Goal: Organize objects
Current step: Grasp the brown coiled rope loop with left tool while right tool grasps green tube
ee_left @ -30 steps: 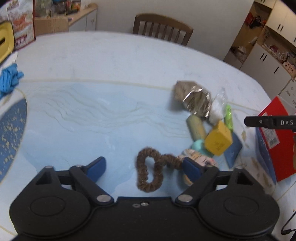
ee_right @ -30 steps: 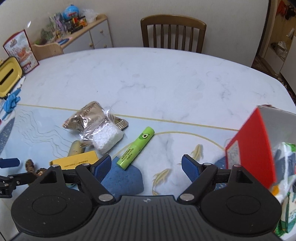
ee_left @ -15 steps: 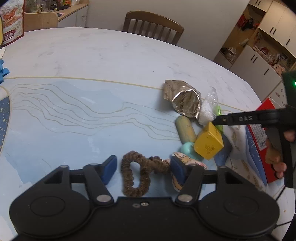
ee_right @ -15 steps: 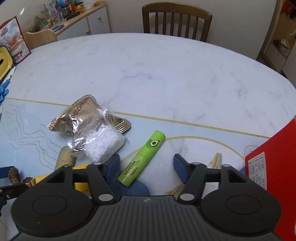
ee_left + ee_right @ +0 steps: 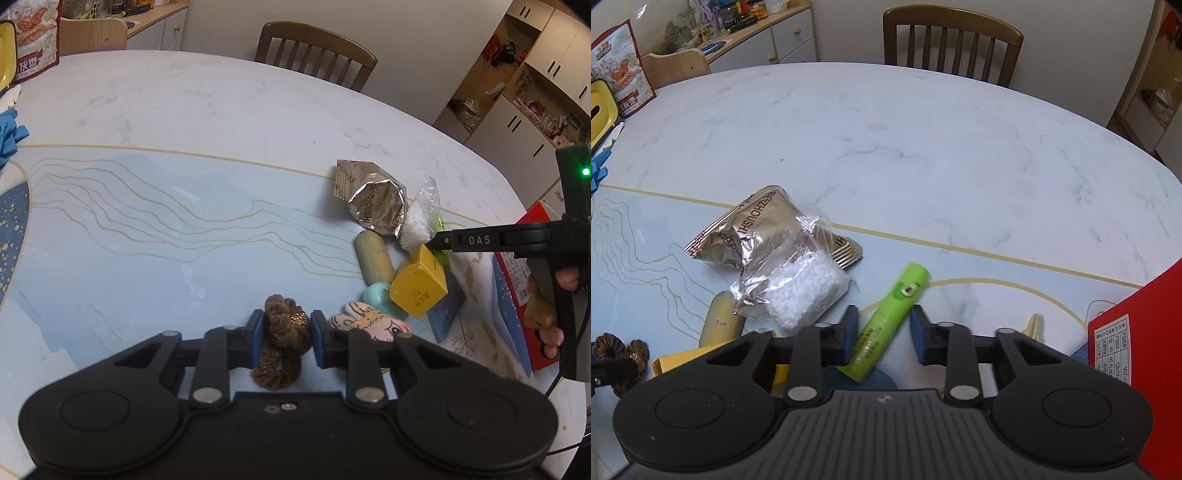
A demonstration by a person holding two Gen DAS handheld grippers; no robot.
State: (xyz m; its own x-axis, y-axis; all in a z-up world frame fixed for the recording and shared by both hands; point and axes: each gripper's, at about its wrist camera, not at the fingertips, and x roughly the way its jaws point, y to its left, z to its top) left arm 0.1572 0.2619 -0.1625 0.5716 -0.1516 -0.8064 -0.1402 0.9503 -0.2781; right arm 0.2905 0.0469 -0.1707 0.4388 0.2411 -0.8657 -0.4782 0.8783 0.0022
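On the pale blue mat of the table (image 5: 229, 110), toward the left of the clutter, the left gripper (image 5: 286, 334) has its blue pads pressed against both sides of a brown scrunchie (image 5: 282, 343), which bunches up between them, so it looks clamped on it. The scrunchie is soft, light and springy (it will squash rather than slip), so a pinch across the gathered fabric should hold. Just to its right lie a cartoon pouch (image 5: 369, 321), a teal round thing (image 5: 378, 297), a yellow box (image 5: 419, 286) and an olive tube (image 5: 373, 256), with a crumpled foil packet (image 5: 753, 229) and a clear bag of white pellets (image 5: 803, 288) behind. Farther right, the right gripper (image 5: 882, 334) straddles a green tube (image 5: 890, 319) lying at a slant, jaws narrowed but with gaps either side, not yet gripping. That tube is stiff, smooth and likely to roll, so taking it squarely across the middle seems wisest. A red box (image 5: 1137, 354) stands at the far right.
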